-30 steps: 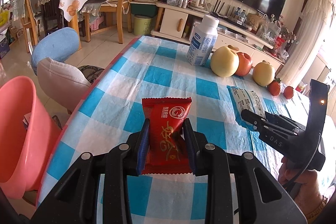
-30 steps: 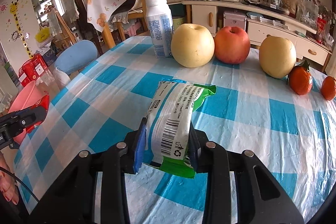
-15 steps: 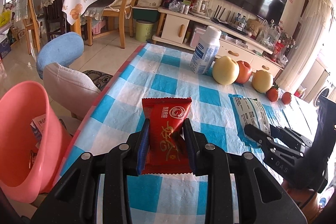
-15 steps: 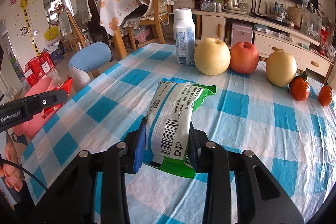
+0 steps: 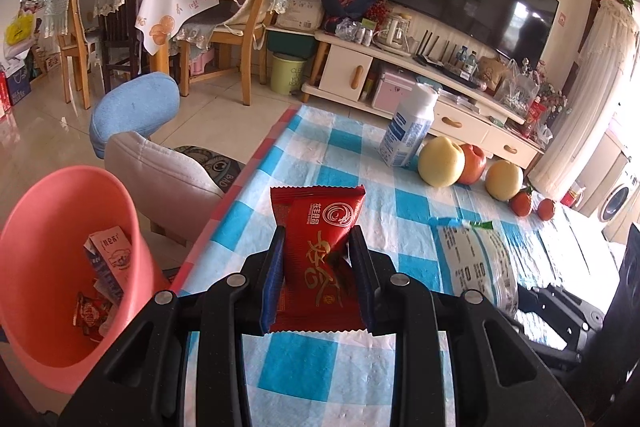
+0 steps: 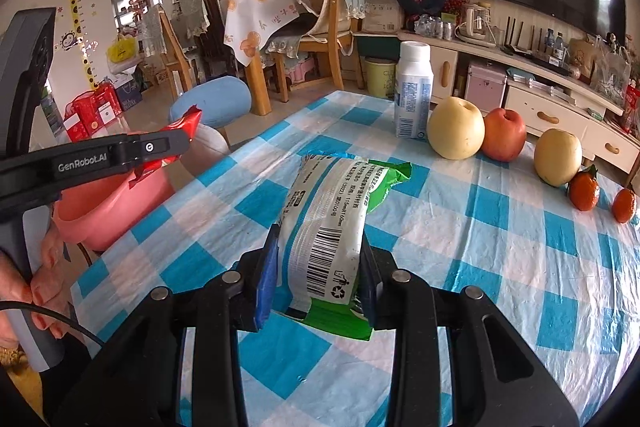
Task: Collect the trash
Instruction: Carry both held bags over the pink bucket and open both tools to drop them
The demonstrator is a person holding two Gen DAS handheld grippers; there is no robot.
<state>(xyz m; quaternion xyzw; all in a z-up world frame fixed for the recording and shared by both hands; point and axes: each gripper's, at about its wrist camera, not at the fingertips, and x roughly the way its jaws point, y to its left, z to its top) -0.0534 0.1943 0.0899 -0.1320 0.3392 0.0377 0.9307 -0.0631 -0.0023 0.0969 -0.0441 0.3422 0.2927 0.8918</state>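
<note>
Left hand-held gripper (image 5: pixel 316 267) pinched red wrapper (image 5: pixel 318 259) mid-body; right hand-held gripper (image 6: pixel 316 267) pinched green-white packet (image 6: pixel 332 223). Both likely light, crinkly, slippery.

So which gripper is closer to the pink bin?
Left. The left gripper, shut on the red snack packet, is at the table edge right beside the pink bin. The right gripper, shut on the green and white wrapper, is farther in over the table.

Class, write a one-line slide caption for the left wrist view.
Left gripper clamps a red snack wrapper above the checked table, pink bin waiting at its left.
</note>
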